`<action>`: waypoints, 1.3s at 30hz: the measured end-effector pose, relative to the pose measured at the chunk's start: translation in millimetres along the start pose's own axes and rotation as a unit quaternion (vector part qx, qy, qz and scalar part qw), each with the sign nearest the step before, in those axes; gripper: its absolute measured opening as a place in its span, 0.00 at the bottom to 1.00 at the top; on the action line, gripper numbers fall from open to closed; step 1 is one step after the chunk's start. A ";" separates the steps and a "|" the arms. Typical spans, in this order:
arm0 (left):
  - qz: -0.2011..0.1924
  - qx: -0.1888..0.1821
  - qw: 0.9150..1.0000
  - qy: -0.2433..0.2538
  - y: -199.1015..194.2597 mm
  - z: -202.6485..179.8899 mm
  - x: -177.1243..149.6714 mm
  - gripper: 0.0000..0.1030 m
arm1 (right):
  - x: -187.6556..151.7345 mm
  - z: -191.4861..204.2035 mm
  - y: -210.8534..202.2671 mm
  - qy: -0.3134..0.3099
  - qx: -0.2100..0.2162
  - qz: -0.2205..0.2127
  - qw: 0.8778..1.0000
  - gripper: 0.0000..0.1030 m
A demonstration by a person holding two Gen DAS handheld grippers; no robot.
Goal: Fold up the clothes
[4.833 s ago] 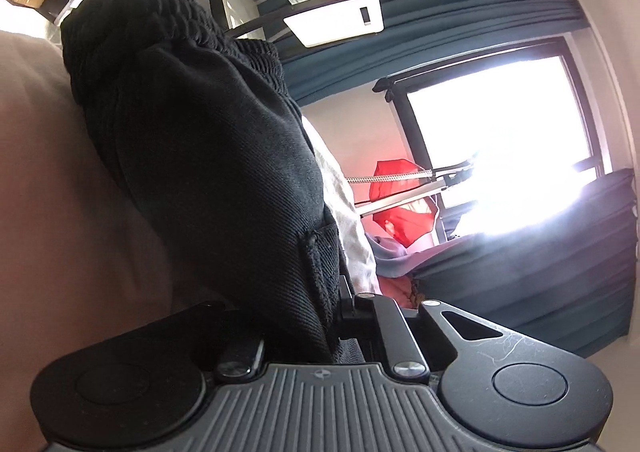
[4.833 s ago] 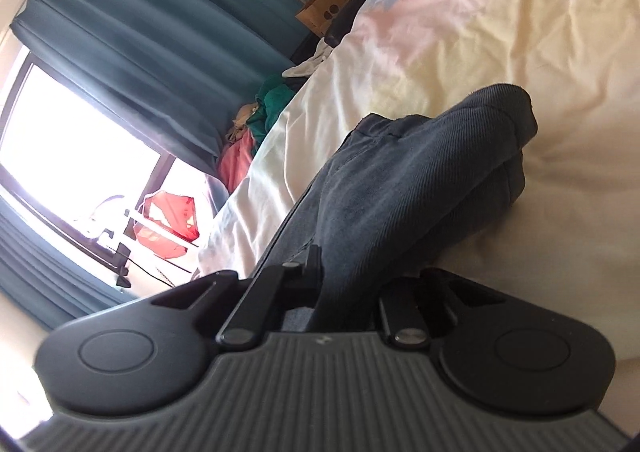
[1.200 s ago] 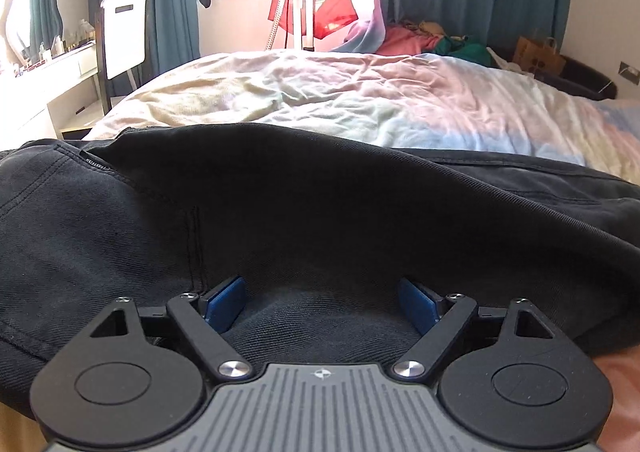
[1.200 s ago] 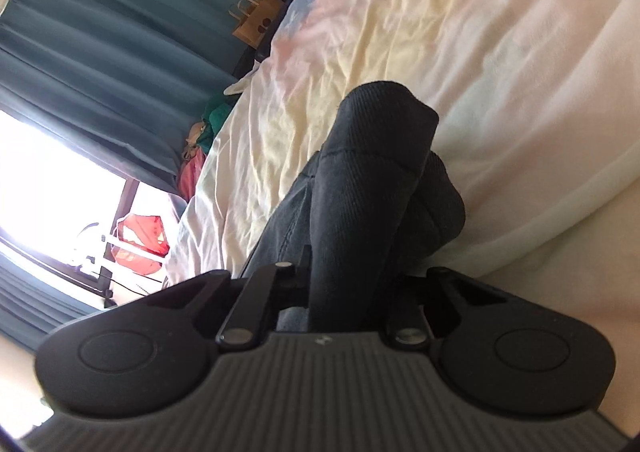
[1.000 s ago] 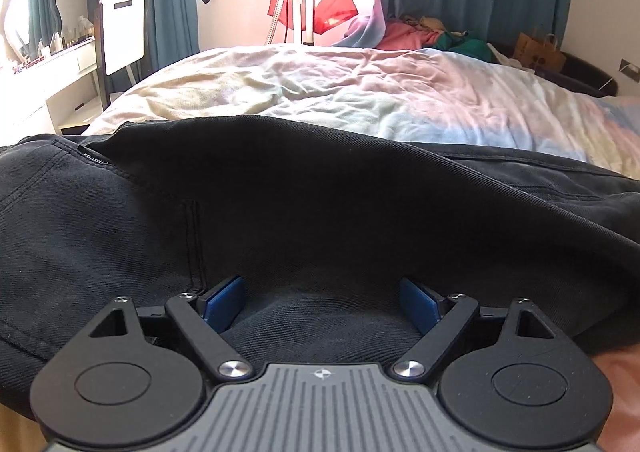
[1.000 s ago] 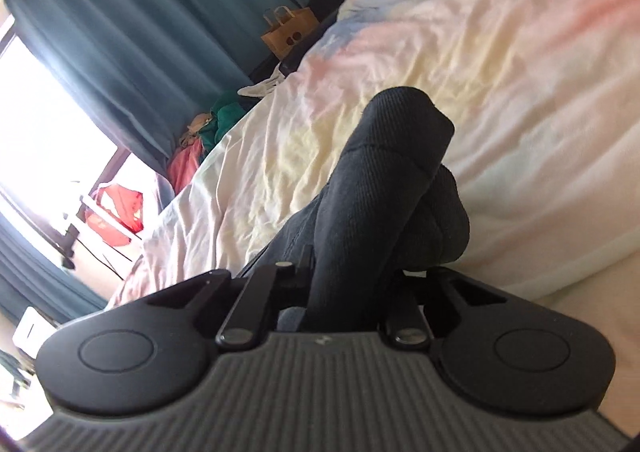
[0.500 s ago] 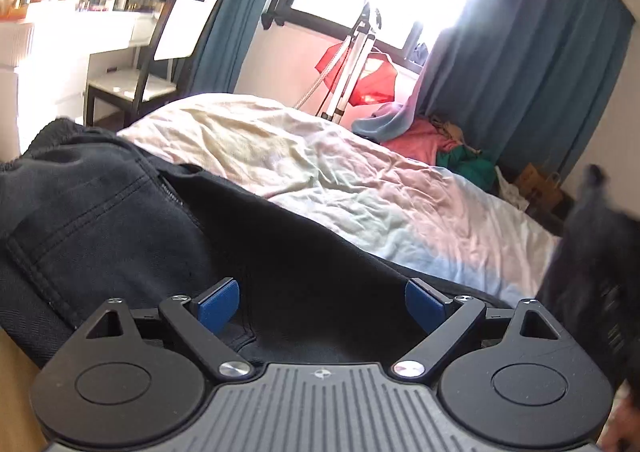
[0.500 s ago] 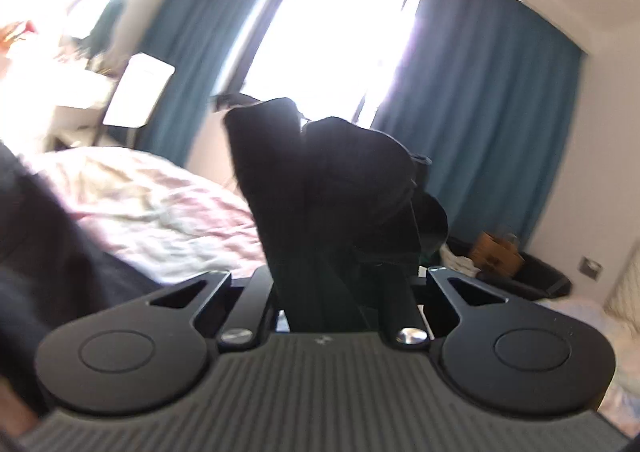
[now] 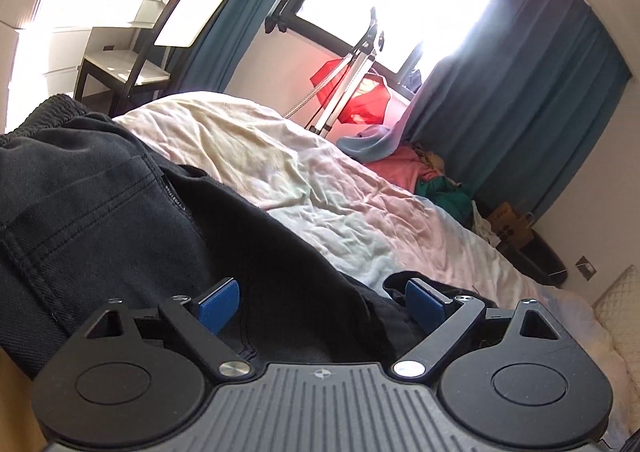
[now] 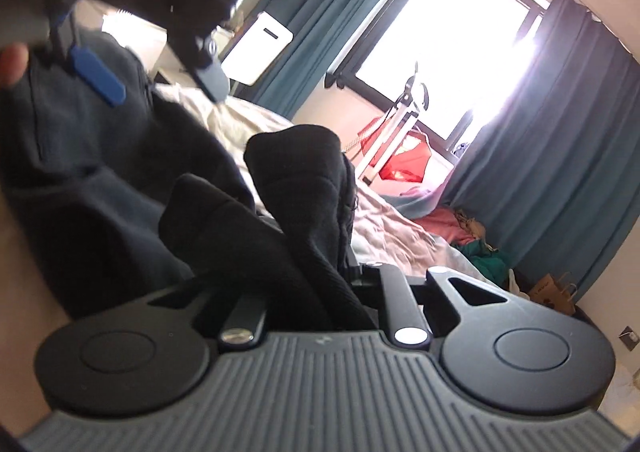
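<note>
Black trousers (image 9: 92,212) lie on the pale bed (image 9: 328,196), waistband at the far left. My left gripper (image 9: 320,302) is open just above the trousers, its blue pads (image 9: 218,302) apart with nothing between them. My right gripper (image 10: 316,284) is shut on a bunched end of the black trousers (image 10: 304,188), which stands up out of the jaws. The left gripper also shows in the right wrist view (image 10: 156,60), blurred at upper left above the trousers (image 10: 80,156).
A white desk (image 9: 60,28) and chair (image 9: 160,44) stand at the left. A clothes stand with a red garment (image 9: 360,96) is by the window. A pile of clothes (image 9: 424,176) and a paper bag (image 9: 512,224) lie beyond the bed by the blue curtains (image 9: 520,104).
The left gripper has let go of the trousers and stays open, tilting up. The right gripper has swung the held trouser end over toward the waistband side.
</note>
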State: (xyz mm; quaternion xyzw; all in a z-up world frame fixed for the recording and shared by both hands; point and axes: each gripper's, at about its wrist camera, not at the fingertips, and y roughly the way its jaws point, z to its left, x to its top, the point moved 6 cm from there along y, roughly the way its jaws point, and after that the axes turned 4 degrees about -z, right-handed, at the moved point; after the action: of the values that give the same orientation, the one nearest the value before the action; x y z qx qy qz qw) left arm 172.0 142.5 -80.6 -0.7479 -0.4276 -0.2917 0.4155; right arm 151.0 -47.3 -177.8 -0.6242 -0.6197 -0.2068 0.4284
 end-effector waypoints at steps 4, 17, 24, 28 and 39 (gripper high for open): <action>-0.015 -0.003 0.999 0.046 -5.0 -7.0 3.8 0.89 | 6.5 19.8 5.5 0.008 0.026 -0.001 1.000 0.15; 0.039 -0.005 0.989 0.142 18.7 -32.8 -27.8 0.89 | 29.0 6.4 -37.1 0.133 0.171 0.046 0.975 0.63; 0.066 0.017 0.976 0.205 18.9 -41.1 -49.7 0.89 | 19.2 -34.7 -86.4 0.227 0.139 0.050 0.963 0.63; 0.094 0.043 0.970 0.220 29.9 -34.9 -68.0 0.90 | 4.7 -69.1 -79.8 0.248 0.036 0.052 0.967 0.63; 0.097 0.062 0.973 0.201 37.4 -19.9 -79.3 0.93 | -72.4 -111.4 -37.7 0.401 -0.018 0.138 0.905 0.63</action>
State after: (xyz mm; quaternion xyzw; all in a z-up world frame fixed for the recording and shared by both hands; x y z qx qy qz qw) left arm 166.6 82.8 -147.7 -0.6847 -0.2778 -0.3673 0.5649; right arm 135.0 -183.7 -163.5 -0.5754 -0.2989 -0.3896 0.6540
